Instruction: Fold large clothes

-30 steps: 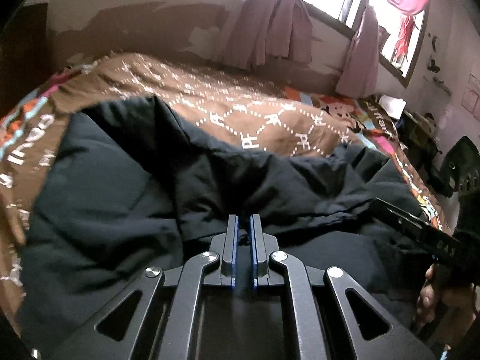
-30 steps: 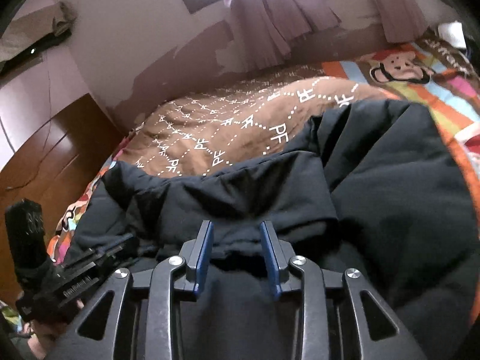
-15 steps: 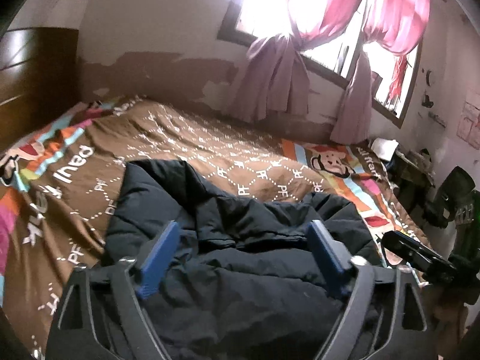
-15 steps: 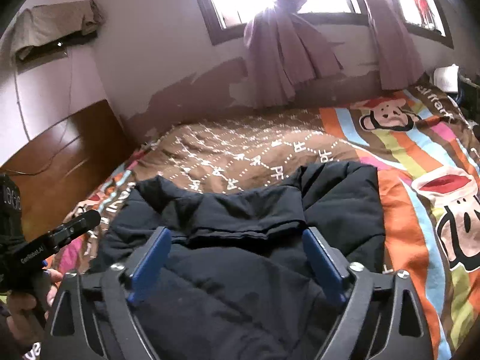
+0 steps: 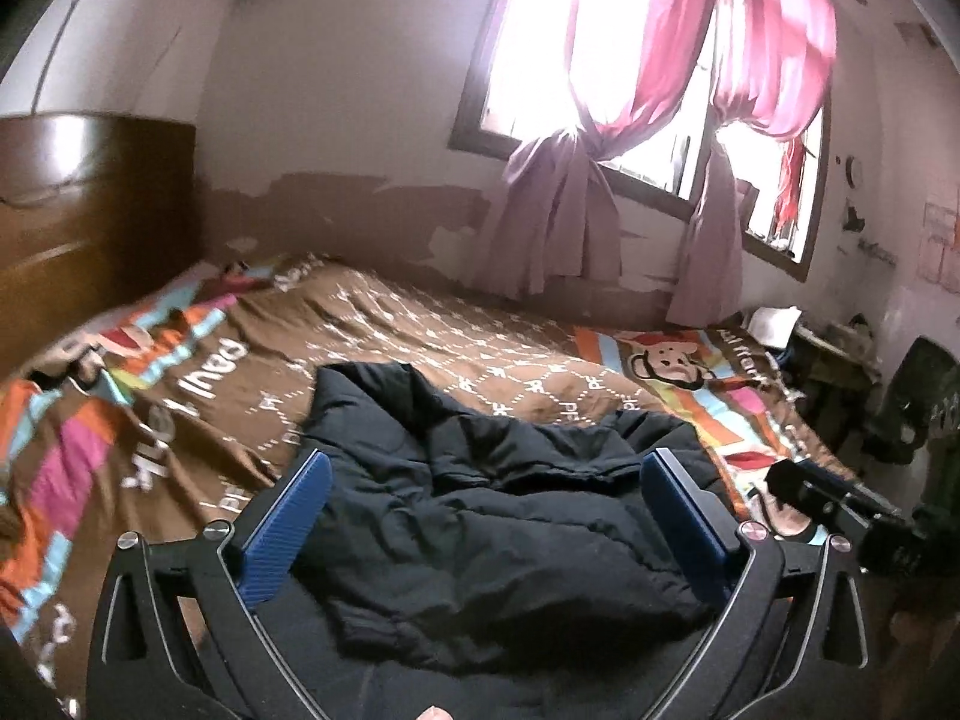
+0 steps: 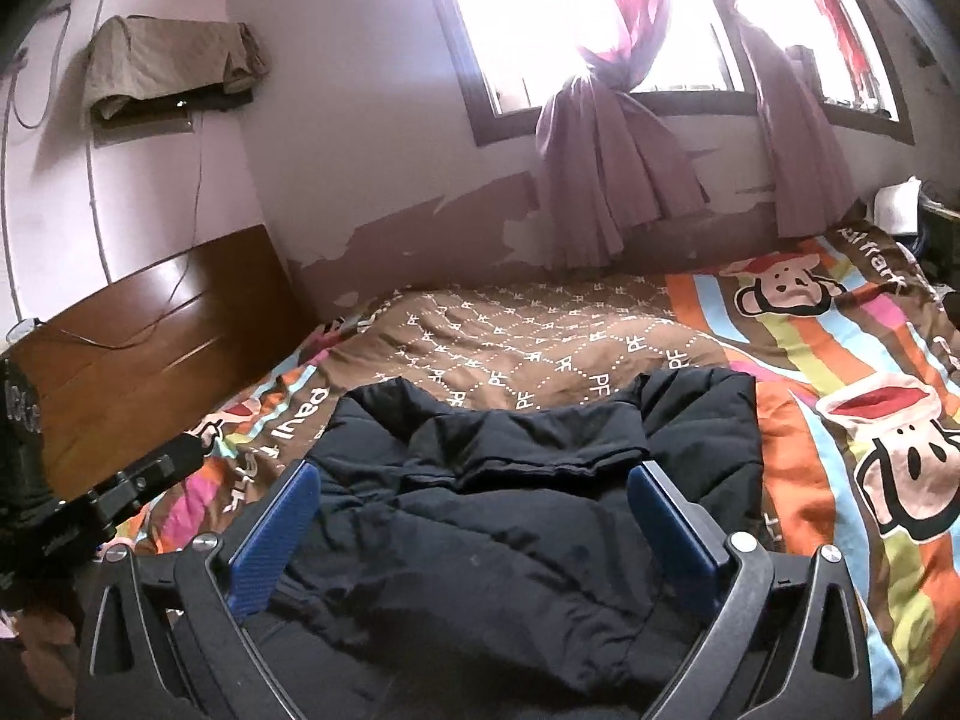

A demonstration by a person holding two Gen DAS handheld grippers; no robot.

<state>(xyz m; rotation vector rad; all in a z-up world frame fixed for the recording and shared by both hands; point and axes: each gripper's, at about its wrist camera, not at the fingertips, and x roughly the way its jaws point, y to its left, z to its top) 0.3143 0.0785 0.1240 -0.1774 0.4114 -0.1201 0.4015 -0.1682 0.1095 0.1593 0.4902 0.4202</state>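
- The black padded jacket (image 5: 510, 516) lies bunched on the bed (image 5: 420, 330), on the patterned cover, near its front edge, with one layer doubled over itself. A second ago you had its cloth pinched in both tools; now it rests free and neither tool touches it.
- Your left tool (image 5: 486, 516) was nearly shut on the fabric a second ago. Its jaws are opening to their widest, and the jacket only shows through the gap, well beyond the blue pads (image 5: 288, 516).
- Your right tool (image 6: 474, 522) was part closed on the fabric a second ago. It too is opening wide, nothing pressed between its jaws.
- Both views now take in far more of the room than a second ago, so you have pulled up and back. To my eye that fold is laid and let go; the bundle looks lumpy, and another fold or some smoothing may be due.
- The left view alone shows your right tool's body at the right edge, a dark chair (image 5: 918, 396) and clutter past the bed's foot.
- The right view alone shows the wooden headboard (image 6: 150, 330) in full, a cloth-draped wall shelf (image 6: 168, 66), and the jacket's folded upper edge more squarely.
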